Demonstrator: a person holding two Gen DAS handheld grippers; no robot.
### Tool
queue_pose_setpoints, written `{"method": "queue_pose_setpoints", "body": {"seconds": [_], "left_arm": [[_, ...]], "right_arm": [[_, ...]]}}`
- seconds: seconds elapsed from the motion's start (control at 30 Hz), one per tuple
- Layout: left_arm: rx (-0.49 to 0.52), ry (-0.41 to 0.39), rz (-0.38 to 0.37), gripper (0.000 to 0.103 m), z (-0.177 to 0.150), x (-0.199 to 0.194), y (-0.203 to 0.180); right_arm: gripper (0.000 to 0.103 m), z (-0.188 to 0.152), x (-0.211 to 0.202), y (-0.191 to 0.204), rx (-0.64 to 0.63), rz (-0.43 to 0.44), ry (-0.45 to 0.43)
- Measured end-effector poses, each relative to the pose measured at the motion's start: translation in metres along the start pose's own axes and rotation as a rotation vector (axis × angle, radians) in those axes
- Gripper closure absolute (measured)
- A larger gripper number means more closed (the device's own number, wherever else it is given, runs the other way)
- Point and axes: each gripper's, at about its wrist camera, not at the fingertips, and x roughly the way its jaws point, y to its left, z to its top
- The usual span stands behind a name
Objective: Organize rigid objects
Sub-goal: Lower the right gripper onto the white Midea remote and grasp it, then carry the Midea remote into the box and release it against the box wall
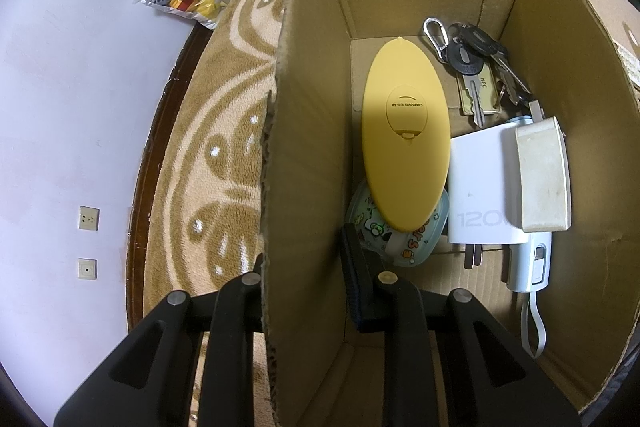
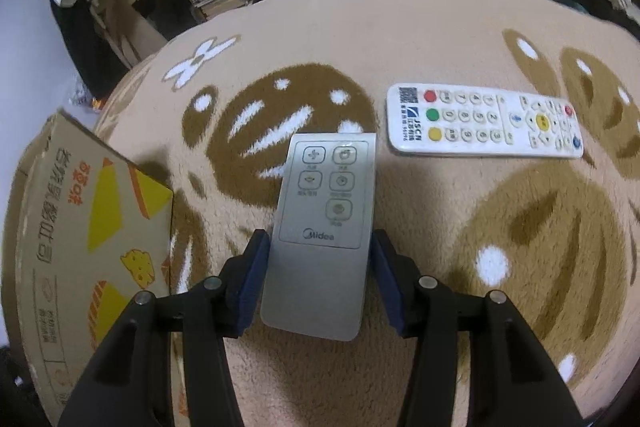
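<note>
The silver Midea remote (image 2: 324,223) lies flat on the patterned rug (image 2: 440,39), its near half between the two fingers (image 2: 250,279) of the right gripper (image 2: 318,283); the blue pads stand just beside its long edges, the left one at or almost at the edge and the right one with a thin gap, so the fingers read as open around it and not yet clamped. Just beyond and to the right, a white JSCN remote (image 2: 484,123) lies crosswise on the rug, apart from the silver one. To the left stands the printed cardboard box (image 2: 92,227). In the left wrist view the left gripper (image 1: 308,267) straddles the box's near-left wall (image 1: 304,187), one finger outside, one inside, gripping the cardboard to steady it as far as I can judge. Inside lie a yellow Sanrio oval case (image 1: 404,135), a bunch of keys (image 1: 476,67), a white charger (image 1: 480,187), a cream block (image 1: 542,175) and a printed pouch (image 1: 396,239). The step in hand looks like picking up the silver remote; next the fingers must close squarely on its edges, lift it level, and carry it left over the box rim.
</note>
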Motion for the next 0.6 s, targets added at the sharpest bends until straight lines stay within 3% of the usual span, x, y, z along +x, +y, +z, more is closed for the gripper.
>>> {"method": "queue_pose_setpoints", "body": {"seconds": [0.27, 0.43, 0.6], "left_arm": [[-0.004, 0.002, -0.005, 0.081, 0.001, 0.0, 0.001], [-0.004, 0.003, -0.005, 0.081, 0.002, 0.001, 0.003], [-0.008, 0.004, -0.01, 0.081, 0.002, 0.002, 0.004]], "right_arm": [[0.049, -0.006, -0.003, 0.017, -0.107, -0.08, -0.047], [0.05, -0.003, -0.016, 0.017, -0.095, -0.025, -0.07], [0.05, 0.003, -0.044, 0.026, -0.079, 0.03, -0.155]]}}
